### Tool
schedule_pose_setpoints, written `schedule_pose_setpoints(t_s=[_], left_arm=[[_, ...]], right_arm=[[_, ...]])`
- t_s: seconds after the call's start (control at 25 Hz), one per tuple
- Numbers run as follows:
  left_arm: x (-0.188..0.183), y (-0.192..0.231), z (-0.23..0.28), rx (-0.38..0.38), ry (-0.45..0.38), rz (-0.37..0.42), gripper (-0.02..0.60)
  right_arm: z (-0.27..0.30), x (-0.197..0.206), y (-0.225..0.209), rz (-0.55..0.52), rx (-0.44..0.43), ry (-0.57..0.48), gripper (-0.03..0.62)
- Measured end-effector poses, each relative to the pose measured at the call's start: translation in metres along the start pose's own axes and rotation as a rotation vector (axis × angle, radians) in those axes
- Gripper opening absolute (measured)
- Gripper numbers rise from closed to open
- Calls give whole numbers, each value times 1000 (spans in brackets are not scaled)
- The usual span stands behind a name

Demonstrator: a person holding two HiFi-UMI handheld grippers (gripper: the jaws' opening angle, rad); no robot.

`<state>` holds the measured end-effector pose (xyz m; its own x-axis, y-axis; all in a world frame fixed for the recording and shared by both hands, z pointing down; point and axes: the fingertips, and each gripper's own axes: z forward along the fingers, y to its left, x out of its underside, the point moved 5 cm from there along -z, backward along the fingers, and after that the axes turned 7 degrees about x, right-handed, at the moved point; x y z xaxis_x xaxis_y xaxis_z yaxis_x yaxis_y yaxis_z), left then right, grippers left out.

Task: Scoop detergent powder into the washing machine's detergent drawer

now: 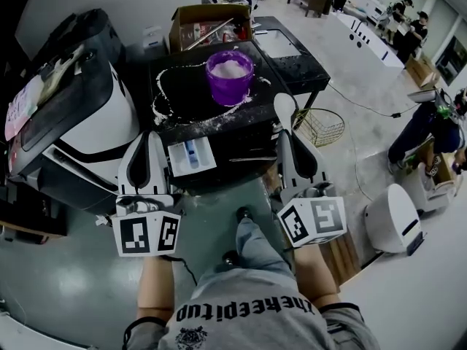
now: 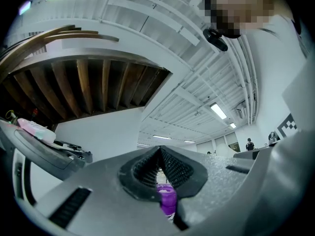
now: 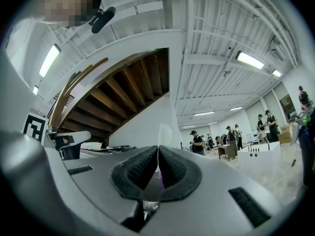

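Right gripper (image 1: 288, 138) clamped on spoon (image 1: 283, 106) handle; left gripper (image 1: 146, 141) closed, empty. Risk: tipping unheld tub (image 1: 230, 93) near back edge of machine top (image 1: 191, 86), or spilling powder (image 1: 228, 68) short of drawer (image 1: 205, 159) through tilt.

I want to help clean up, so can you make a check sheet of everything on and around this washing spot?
Surface: black top, white powder spilled around the tub.
Job's things: purple tub holding white powder; detergent drawer pulled open; white spoon.
Clutter: cardboard box behind the tub; wire basket on the floor.
Grippers: left hand-held gripper shut, empty; right hand-held gripper shut on the spoon.
Cables: one cable across the floor, right side.
Surroundings: people at tables far back.
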<state>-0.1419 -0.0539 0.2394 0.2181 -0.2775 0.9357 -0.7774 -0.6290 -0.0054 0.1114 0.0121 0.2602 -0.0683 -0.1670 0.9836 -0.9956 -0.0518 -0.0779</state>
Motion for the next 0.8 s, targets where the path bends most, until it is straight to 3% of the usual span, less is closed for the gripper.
schedule_pose_setpoints(t_s=[0.8], left_arm=[[40,41,147,-63,-12,49,3]], right_arm=[[176,17,-60,31,-81,58,8]])
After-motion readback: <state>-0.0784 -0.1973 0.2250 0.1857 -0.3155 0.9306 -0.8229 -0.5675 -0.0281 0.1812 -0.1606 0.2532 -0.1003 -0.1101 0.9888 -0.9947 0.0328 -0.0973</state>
